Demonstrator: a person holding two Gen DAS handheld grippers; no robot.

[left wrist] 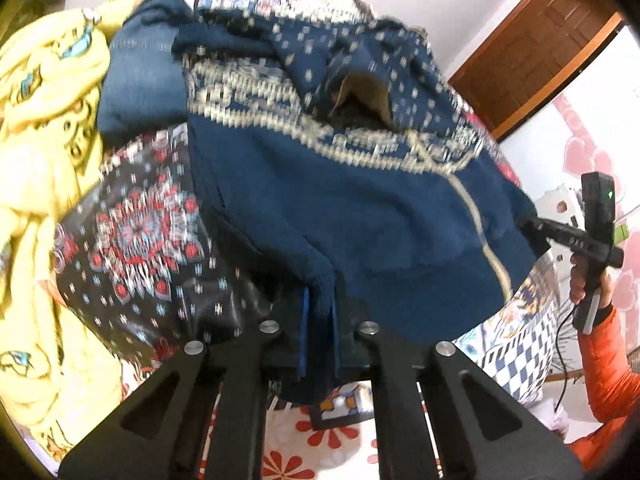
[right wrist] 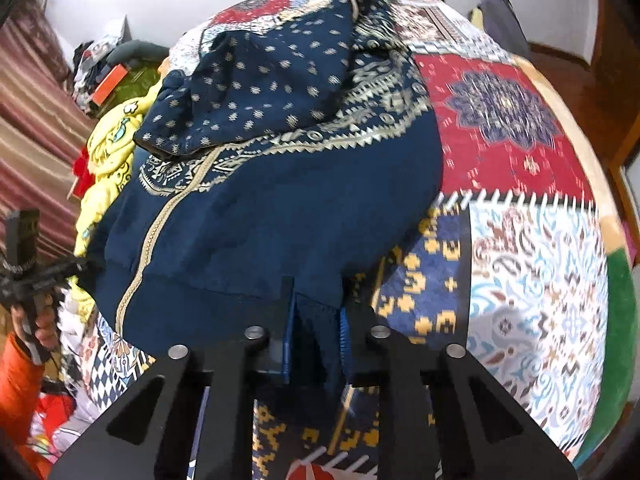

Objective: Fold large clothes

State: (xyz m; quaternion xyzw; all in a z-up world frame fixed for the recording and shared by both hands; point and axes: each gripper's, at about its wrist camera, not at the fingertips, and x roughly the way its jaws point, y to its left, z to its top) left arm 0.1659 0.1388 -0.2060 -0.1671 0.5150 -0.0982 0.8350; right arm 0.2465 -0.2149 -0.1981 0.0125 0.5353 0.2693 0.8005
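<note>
At 6 o'clock in the left wrist view, the left gripper [left wrist: 318, 336] has its jaws narrowed onto the bottom hem of the navy patterned sweater [left wrist: 360, 208], with a fold of knit pinched between the blue pads. The right gripper [right wrist: 316, 340] does the same in its own view, clamping the hem at its other corner. From both sets of jaws the sweater runs away toward 12 o'clock, its long axis going from the held hem past the cream zip band and patterned yoke to the dotted hood [right wrist: 272, 76] at the far end. It lies on the patchwork bedspread [right wrist: 540, 248] of the bed. Both hands are equally near, one at each hem corner, so the likely fold carries the hem toward the hood. At 9 o'clock in the left view lies a yellow garment [left wrist: 48, 128]; blur makes its shape hard to judge.
</note>
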